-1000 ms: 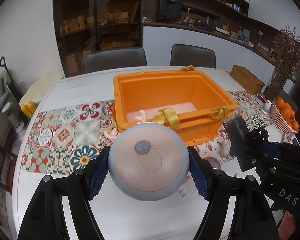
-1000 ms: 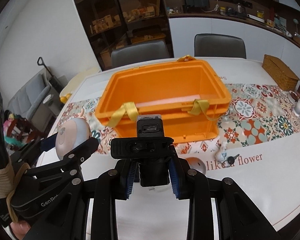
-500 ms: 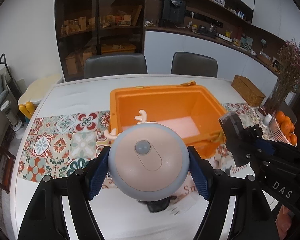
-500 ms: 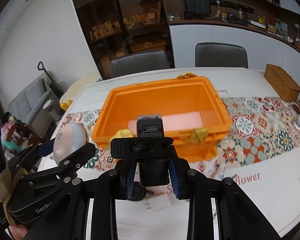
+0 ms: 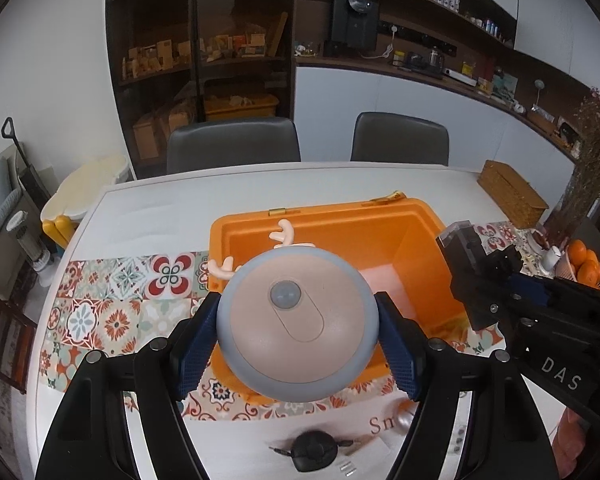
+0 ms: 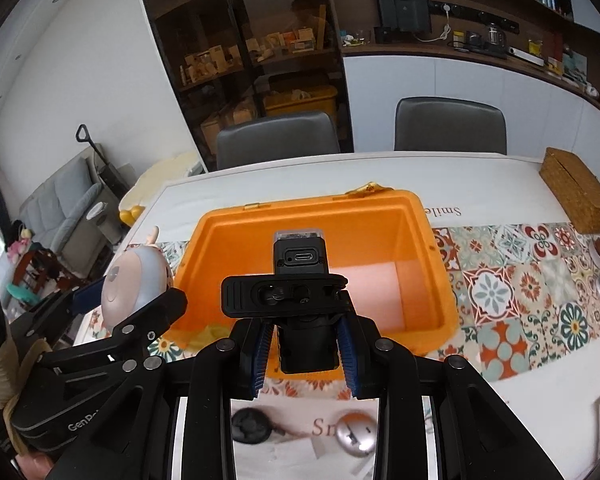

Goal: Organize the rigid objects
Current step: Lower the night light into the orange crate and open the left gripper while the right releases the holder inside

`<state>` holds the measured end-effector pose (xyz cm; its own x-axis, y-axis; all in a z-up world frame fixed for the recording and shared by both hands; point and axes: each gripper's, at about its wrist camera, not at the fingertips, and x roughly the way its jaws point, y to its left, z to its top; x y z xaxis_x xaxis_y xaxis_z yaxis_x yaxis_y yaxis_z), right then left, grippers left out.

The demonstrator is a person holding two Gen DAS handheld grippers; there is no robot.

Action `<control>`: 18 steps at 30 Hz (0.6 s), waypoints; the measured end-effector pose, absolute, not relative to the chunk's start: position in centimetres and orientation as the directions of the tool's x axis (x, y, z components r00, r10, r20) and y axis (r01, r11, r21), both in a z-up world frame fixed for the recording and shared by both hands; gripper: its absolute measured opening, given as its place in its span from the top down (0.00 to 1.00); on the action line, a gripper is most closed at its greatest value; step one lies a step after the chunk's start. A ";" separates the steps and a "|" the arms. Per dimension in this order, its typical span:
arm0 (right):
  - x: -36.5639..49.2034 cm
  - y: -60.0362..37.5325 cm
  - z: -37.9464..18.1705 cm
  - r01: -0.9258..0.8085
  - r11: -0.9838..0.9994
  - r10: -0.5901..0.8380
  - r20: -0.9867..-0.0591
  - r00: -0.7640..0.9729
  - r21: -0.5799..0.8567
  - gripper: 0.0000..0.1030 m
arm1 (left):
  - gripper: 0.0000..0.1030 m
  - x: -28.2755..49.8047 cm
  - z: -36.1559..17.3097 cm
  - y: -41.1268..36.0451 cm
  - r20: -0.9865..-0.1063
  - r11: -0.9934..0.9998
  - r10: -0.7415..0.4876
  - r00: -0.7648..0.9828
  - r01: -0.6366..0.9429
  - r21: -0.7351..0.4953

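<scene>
Left wrist view. The left gripper (image 5: 298,338) is clamped on a round deer lamp (image 5: 298,320), blue pads pressed to its two sides, antlers pointing away from the camera. The lamp hangs over the near left part of the orange bin (image 5: 380,236); the bin floor looks bare. The right gripper (image 5: 496,292) enters from the right with a black device (image 5: 460,248) over the bin's right wall. On the table (image 5: 236,440) near the camera lie a black puck (image 5: 314,450) and small loose parts.

Judgement: the step in hand is lowering the lamp into the bin. It is smooth and domed, so the grip should hold until the base is on or just above the floor; opening early risks it rolling. Favour the left half, leaving the right half for the other tool.

Right wrist view. The right gripper (image 6: 306,354) is closed on the black device (image 6: 300,280), port end facing the camera, held above the bin (image 6: 432,280) near its front wall. The left gripper (image 6: 136,312) with the lamp (image 6: 136,280) sits at the bin's left rim. A silver dome (image 6: 356,434) and the puck (image 6: 252,424) remain on the table (image 6: 540,400).

Judgement: descend one tool at a time, or keep them well apart, and clear the front wall before lowering.
</scene>
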<state>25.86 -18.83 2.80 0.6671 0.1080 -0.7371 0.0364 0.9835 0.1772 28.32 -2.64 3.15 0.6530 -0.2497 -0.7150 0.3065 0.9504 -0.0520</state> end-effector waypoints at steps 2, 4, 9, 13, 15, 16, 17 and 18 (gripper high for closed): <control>26.8 -19.1 2.5 0.038 0.984 0.108 -0.746 0.657 0.175 0.70 | 0.28 29.1 2.9 -3.1 -0.726 0.951 -0.243 0.643 0.305 -0.048; 27.8 -19.4 2.1 0.045 0.984 0.106 -0.759 0.642 0.175 0.70 | 0.28 30.1 2.5 -3.7 -0.742 0.951 -0.238 0.627 0.307 -0.045; 29.9 -20.2 0.9 0.050 0.983 0.110 -0.787 0.607 0.176 0.70 | 0.28 32.2 1.1 -4.5 -0.775 0.952 -0.221 0.592 0.303 -0.040; 31.5 -20.7 -0.2 0.052 0.984 0.108 -0.808 0.579 0.169 0.70 | 0.28 33.5 -0.2 -5.2 -0.803 0.952 -0.208 0.559 0.304 -0.035; 32.4 -20.9 -0.8 0.053 0.985 0.108 -0.821 0.560 0.166 0.70 | 0.28 34.1 -0.9 -5.5 -0.813 0.952 -0.193 0.549 0.304 -0.020; 32.7 -21.0 -1.2 0.056 0.985 0.104 -0.829 0.550 0.160 0.70 | 0.28 34.4 -1.2 -5.7 -0.819 0.952 -0.184 0.544 0.306 -0.011; 33.0 -21.1 -1.5 0.058 0.986 0.100 -0.835 0.541 0.156 0.70 | 0.28 34.6 -1.5 -5.8 -0.823 0.951 -0.179 0.538 0.309 -0.005; 33.4 -21.1 -2.0 0.059 0.986 0.098 -0.842 0.530 0.153 0.70 | 0.28 34.8 -1.9 -5.9 -0.829 0.950 -0.175 0.530 0.312 -0.001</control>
<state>33.38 -21.13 -1.95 0.5297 0.0984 -0.8425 0.0595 0.9865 0.1526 34.80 -5.95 -1.87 0.5305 -0.1751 -0.8294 0.3116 0.9502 -0.0014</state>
